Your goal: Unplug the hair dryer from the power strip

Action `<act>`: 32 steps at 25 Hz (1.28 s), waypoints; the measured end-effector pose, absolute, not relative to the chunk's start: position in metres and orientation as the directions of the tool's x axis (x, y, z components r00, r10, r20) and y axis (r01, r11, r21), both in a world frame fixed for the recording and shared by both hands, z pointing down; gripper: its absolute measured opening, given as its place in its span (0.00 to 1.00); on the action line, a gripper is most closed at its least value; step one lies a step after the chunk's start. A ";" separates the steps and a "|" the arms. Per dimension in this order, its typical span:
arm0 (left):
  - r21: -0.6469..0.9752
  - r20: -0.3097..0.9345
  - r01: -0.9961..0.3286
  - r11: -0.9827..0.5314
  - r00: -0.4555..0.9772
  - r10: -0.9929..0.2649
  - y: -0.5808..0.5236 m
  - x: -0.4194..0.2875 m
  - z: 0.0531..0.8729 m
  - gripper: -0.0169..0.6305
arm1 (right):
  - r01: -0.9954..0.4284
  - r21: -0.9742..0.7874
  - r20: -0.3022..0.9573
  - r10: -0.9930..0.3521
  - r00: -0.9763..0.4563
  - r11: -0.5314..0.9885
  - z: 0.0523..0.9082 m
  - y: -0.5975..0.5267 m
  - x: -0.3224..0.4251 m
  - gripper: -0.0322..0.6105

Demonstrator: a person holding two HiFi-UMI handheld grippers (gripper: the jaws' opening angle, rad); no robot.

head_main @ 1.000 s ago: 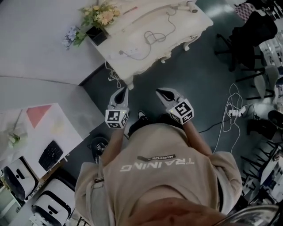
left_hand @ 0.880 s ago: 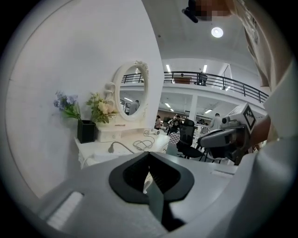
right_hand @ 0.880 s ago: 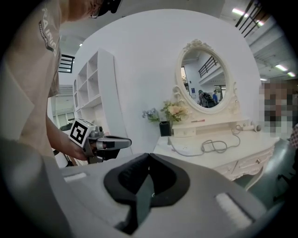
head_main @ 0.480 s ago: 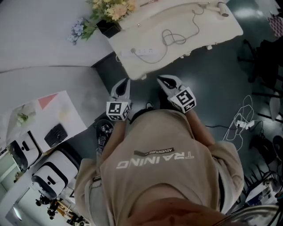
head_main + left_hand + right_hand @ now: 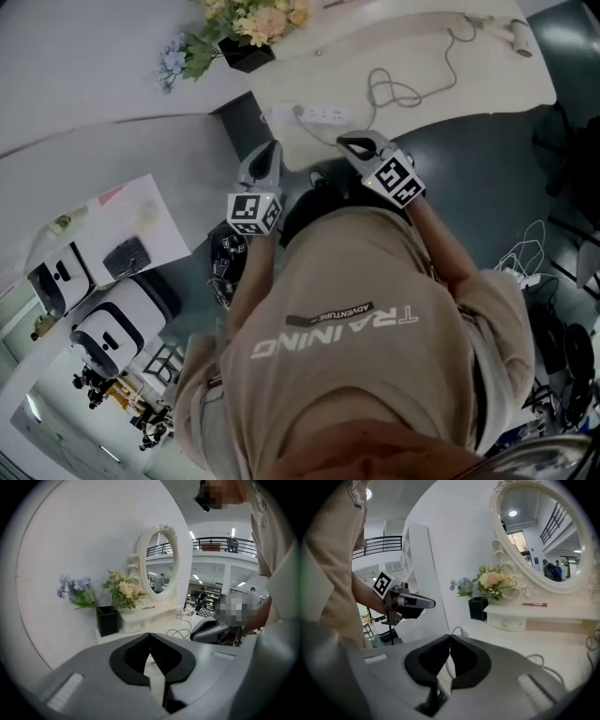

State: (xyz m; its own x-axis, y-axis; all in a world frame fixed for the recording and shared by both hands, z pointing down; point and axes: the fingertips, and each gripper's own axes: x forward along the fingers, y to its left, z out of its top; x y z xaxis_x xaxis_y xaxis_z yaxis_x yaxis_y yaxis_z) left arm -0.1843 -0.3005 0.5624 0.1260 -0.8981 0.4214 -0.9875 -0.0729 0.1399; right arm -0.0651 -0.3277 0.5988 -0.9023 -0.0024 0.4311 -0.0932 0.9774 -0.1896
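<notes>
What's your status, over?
Left gripper shut, empty; right gripper same. Hair dryer on dressing table, cord to power strip. Nothing in the way.

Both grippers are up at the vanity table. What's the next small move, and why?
Probably open the right gripper and ease it toward the power strip. Its jaws are together on nothing, it hangs just short of the strip at the table's near edge, and the white cord from the hair dryer runs to that strip. The left gripper is shut too.
</notes>
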 end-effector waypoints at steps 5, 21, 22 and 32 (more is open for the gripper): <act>0.152 0.437 -0.981 -0.117 0.173 -0.883 -0.324 -0.206 0.586 0.04 | -0.022 -0.122 0.518 0.044 -0.854 0.992 0.620 -0.343 -0.109 0.07; 0.285 0.512 -0.875 -0.390 0.483 -0.710 -0.353 -0.239 0.693 0.04 | 0.306 0.212 0.757 0.042 -0.652 0.928 0.695 -0.353 -0.200 0.22; 0.289 0.523 -0.871 -0.398 0.491 -0.697 -0.353 -0.238 0.696 0.04 | 0.310 0.206 0.762 0.047 -0.646 0.928 0.697 -0.354 -0.202 0.22; 0.328 0.551 -0.851 -0.410 0.525 -0.649 -0.360 -0.234 0.709 0.04 | 0.254 0.119 0.712 0.096 -0.696 0.960 0.700 -0.364 -0.221 0.22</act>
State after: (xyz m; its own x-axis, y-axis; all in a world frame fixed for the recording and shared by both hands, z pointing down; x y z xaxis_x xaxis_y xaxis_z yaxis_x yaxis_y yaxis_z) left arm -0.2341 -0.3595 0.7086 0.5253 -0.6488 0.5506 -0.8508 -0.4104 0.3282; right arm -0.2214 -0.3638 0.6998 -0.6957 0.0958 0.7119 0.2542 0.9598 0.1192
